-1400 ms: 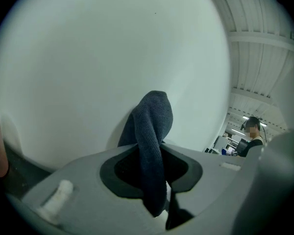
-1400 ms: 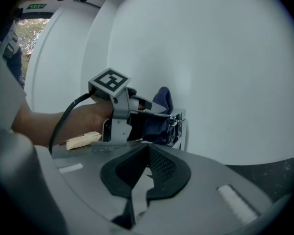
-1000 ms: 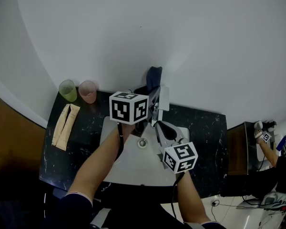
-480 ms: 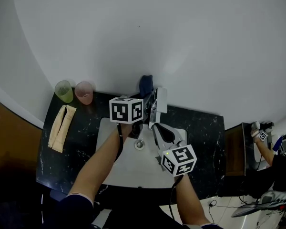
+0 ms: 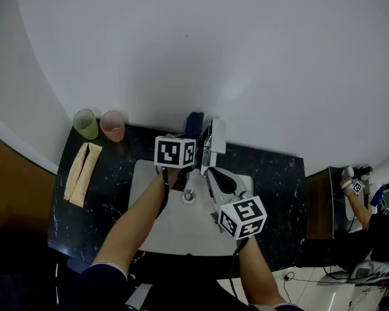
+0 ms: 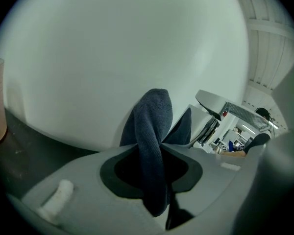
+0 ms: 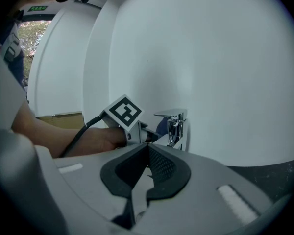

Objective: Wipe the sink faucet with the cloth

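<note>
A dark blue cloth (image 6: 154, 111) sticks up from between the jaws of my left gripper (image 6: 149, 148), which is shut on it. In the head view the cloth (image 5: 194, 123) hangs just left of the chrome faucet (image 5: 214, 138), close against it, at the back of the white sink (image 5: 172, 229). The faucet's lever and spout (image 6: 218, 104) show to the cloth's right. My right gripper (image 7: 148, 147) is shut with nothing in it and hovers over the basin in front of the faucet (image 7: 175, 126). In the head view the right gripper (image 5: 212, 172) lies right of the drain (image 5: 188, 196).
A black marble counter (image 5: 279, 173) surrounds the sink. On its left end stand a green cup (image 5: 85, 123) and a pink cup (image 5: 112, 125), with a beige folded item (image 5: 81, 172) in front of them. A white wall rises behind. Another person (image 5: 362, 203) is at far right.
My left gripper has come down with the cloth beside the faucet. The right gripper has kept still.
</note>
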Demonstrator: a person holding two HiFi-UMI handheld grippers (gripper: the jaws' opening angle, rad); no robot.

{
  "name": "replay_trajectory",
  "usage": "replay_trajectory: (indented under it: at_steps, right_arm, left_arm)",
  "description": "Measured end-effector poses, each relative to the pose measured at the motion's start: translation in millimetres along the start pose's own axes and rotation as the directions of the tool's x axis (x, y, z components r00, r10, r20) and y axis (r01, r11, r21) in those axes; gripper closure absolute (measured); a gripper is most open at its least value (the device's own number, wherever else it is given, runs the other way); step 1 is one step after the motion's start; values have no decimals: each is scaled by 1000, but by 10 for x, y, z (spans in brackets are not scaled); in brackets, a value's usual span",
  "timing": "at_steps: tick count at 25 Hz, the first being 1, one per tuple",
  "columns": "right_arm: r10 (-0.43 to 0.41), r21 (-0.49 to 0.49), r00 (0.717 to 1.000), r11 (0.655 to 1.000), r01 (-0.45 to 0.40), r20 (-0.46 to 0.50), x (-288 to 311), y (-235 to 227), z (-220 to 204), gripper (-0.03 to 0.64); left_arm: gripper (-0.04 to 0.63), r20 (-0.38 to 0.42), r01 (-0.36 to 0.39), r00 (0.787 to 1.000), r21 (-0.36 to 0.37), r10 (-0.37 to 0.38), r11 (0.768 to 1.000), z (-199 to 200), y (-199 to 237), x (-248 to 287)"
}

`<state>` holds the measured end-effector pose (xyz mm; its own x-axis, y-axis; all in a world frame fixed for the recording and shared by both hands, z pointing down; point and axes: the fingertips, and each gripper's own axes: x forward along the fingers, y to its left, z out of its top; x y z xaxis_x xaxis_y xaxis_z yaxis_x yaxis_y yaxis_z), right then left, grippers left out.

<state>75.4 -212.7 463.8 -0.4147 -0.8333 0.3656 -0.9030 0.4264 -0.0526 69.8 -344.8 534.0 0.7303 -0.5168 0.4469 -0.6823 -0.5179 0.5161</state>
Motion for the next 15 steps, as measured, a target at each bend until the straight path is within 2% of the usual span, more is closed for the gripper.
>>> replay_trajectory:
  at_steps: [5, 15]
  right_arm:
    - [2, 6, 1000, 1000, -2, 4, 3, 3, 0, 611]
    - [-6, -2, 1000, 1000, 6, 1, 14, -9, -2, 611]
  left_arm:
    - [505, -52, -10, 999, 16, 11, 1000, -140, 11, -19]
    - [503, -111, 112, 989, 89, -102, 990, -363, -189, -218]
